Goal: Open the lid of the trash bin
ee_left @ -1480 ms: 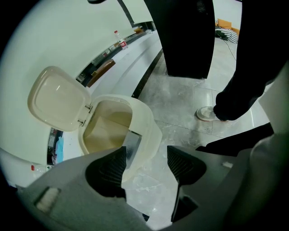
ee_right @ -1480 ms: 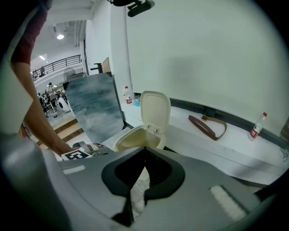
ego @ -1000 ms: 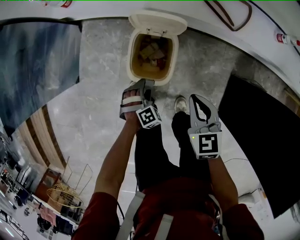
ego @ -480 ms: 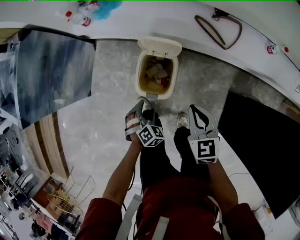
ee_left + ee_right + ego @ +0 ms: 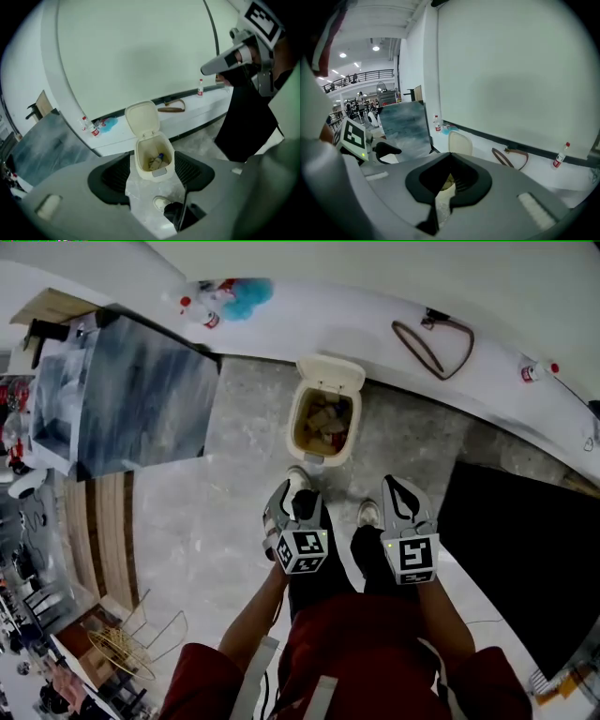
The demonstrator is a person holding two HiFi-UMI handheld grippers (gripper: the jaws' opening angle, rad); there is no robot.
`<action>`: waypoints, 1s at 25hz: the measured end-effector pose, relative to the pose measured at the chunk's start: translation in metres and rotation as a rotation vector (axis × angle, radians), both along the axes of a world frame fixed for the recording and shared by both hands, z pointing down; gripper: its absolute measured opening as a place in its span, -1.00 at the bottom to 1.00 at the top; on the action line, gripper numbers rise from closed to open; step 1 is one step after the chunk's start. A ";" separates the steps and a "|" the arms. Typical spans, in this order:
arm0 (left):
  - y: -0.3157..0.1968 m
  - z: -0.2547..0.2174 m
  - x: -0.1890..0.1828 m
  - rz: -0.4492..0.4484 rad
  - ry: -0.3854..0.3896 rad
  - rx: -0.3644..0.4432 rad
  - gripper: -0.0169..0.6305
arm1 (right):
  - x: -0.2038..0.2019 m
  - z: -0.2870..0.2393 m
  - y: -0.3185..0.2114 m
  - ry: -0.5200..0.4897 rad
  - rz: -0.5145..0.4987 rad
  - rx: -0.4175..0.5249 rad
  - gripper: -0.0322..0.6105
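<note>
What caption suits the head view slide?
Open trash bin on the floor; left gripper and right gripper hang clear.

- A looped brown strap [image 5: 433, 345] lies on the white ledge [image 5: 356, 329] ahead of you.
- Further left on that ledge, red-capped bottles [image 5: 208, 319] sit just beside a blue bundle [image 5: 246, 296].
- To your right, a black mat [image 5: 511, 559] covers the marble floor [image 5: 216, 512].
- On your left stands a grey-blue panel [image 5: 141, 395].

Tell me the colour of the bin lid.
The lid is cream, clearest in the left gripper view.
</note>
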State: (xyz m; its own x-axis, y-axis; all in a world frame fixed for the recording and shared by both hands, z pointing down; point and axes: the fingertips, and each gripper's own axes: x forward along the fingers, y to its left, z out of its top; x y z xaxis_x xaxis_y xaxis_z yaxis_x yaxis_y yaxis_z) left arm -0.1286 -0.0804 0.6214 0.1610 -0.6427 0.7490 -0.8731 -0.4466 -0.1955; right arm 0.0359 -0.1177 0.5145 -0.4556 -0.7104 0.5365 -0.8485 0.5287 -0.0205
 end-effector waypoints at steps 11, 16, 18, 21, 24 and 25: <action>0.009 -0.139 0.000 -0.171 0.146 0.267 -0.04 | 0.001 -0.095 0.007 -0.078 -0.033 0.123 -0.90; 0.016 -0.198 -0.016 -0.257 0.159 0.385 -0.06 | -0.015 -0.146 0.020 -0.122 -0.092 0.189 -0.90; 0.020 -0.218 -0.021 -0.284 0.167 0.431 -0.06 | -0.021 -0.168 0.025 -0.138 -0.121 0.226 -0.90; 0.028 -0.247 -0.028 -0.313 0.179 0.501 -0.06 | -0.025 -0.202 0.028 -0.160 -0.139 0.293 -0.90; 0.033 -0.278 -0.031 -0.347 0.210 0.576 -0.06 | -0.021 -0.234 0.026 -0.186 -0.140 0.355 -0.90; 0.034 -0.288 -0.033 -0.358 0.221 0.600 -0.06 | -0.019 -0.243 0.025 -0.201 -0.138 0.368 -0.90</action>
State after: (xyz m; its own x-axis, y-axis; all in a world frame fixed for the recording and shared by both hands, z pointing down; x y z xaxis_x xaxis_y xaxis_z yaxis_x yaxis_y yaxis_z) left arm -0.1614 -0.0464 0.3336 -0.0290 -0.9737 0.2259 -0.9929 0.0021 -0.1187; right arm 0.0168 -0.0931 0.2715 -0.6290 -0.7628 0.1500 -0.7680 0.6397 0.0326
